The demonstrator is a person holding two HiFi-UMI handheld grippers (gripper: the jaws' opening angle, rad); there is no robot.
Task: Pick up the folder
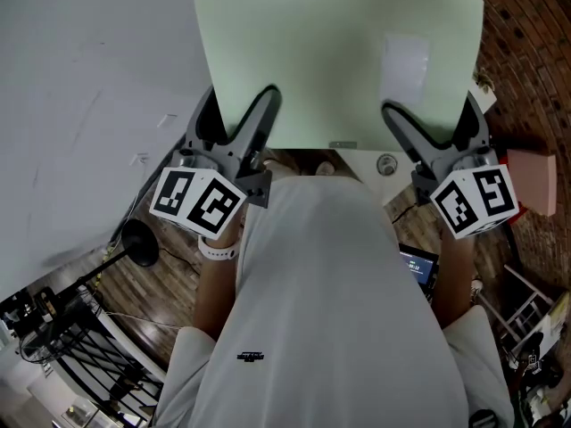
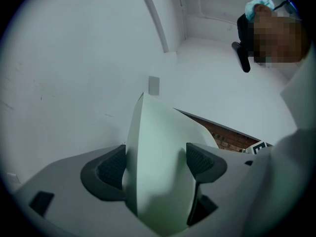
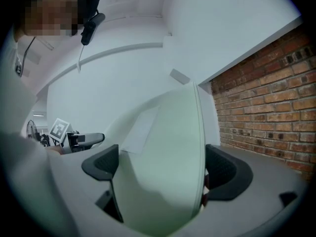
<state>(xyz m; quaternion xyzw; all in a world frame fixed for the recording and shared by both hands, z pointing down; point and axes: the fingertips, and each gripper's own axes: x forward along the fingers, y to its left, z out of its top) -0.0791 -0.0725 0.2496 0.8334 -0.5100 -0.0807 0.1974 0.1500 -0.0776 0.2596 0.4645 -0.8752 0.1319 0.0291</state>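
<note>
A pale green folder [image 1: 330, 52] is held up in the air in front of the person, its flat face turned to the head camera, with a whitish label [image 1: 404, 68] on its right half. My left gripper [image 1: 239, 125] is shut on the folder's lower left edge. My right gripper [image 1: 426, 123] is shut on its lower right edge. In the left gripper view the folder [image 2: 160, 167] bows between the dark pads [image 2: 109, 169]. In the right gripper view the folder [image 3: 163, 172] fills the gap between the pads [image 3: 224, 169], and the label [image 3: 140, 130] shows.
A white wall [image 1: 80, 105] stands to the left and a brick wall [image 1: 526, 69] to the right. Below lie wooden floor [image 1: 169, 275], a black lamp base [image 1: 140, 243], a tripod [image 1: 62, 328], a small screen [image 1: 417, 266] and a pink box [image 1: 533, 178].
</note>
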